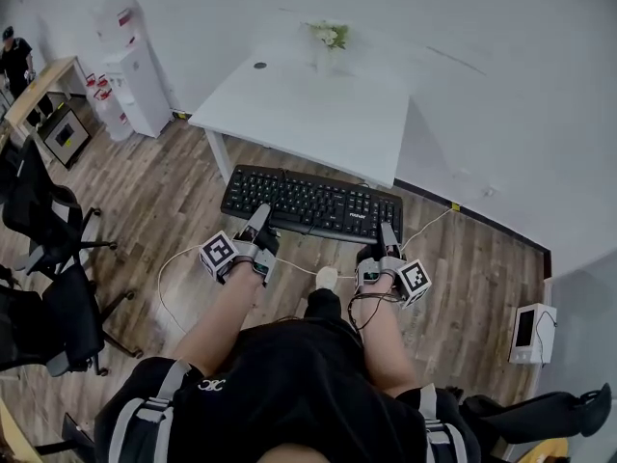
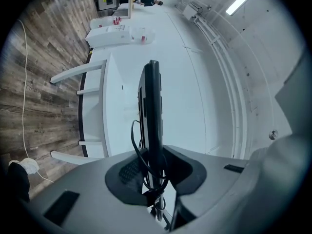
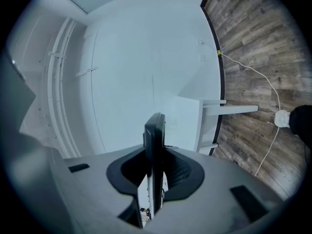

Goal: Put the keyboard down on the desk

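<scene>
Here the black keyboard (image 1: 310,204) hangs in the air between two grippers. The left gripper (image 1: 258,218) pinches its near edge at the left end, and the right gripper (image 1: 388,234) pinches the same edge at the right end, with the jaws pressed on the thin body. The keyboard is over the wooden floor (image 1: 145,191), just before the near edge of the white desk (image 1: 308,114). The desk top has free room on this side. A vase with flowers (image 1: 328,37) stands at its far edge, by the white wall. Black chairs (image 1: 48,230) stand well apart at the left.
</scene>
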Available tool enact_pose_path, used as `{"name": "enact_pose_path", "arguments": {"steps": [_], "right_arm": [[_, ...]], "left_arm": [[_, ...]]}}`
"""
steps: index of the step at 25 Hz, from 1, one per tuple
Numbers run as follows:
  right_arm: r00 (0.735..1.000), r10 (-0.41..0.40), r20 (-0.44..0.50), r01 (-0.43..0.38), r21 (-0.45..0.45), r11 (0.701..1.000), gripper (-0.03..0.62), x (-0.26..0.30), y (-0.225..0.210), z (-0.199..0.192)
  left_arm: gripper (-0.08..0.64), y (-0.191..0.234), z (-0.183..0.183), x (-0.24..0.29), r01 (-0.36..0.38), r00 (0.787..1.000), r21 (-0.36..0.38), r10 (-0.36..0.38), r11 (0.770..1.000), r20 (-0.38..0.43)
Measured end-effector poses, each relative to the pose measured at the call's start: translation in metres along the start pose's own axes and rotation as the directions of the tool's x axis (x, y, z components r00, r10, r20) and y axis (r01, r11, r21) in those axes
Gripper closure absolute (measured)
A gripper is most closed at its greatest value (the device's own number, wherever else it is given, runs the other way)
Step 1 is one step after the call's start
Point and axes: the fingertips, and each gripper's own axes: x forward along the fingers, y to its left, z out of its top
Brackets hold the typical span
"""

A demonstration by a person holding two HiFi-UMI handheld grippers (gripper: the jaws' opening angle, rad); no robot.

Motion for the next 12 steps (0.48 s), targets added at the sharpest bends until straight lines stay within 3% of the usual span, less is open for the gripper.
{"name": "enact_pose_path", "arguments": {"steps": [12], "right_arm": [[1.0, 0.018, 0.0, -0.018, -0.002, 1.0, 0.525, 0.137, -0.001, 0.055]], "left_arm": [[0.472, 0.026, 0.036, 0.145, 0.012, 1.0, -0.001, -0.012, 1.0, -0.015]]}}
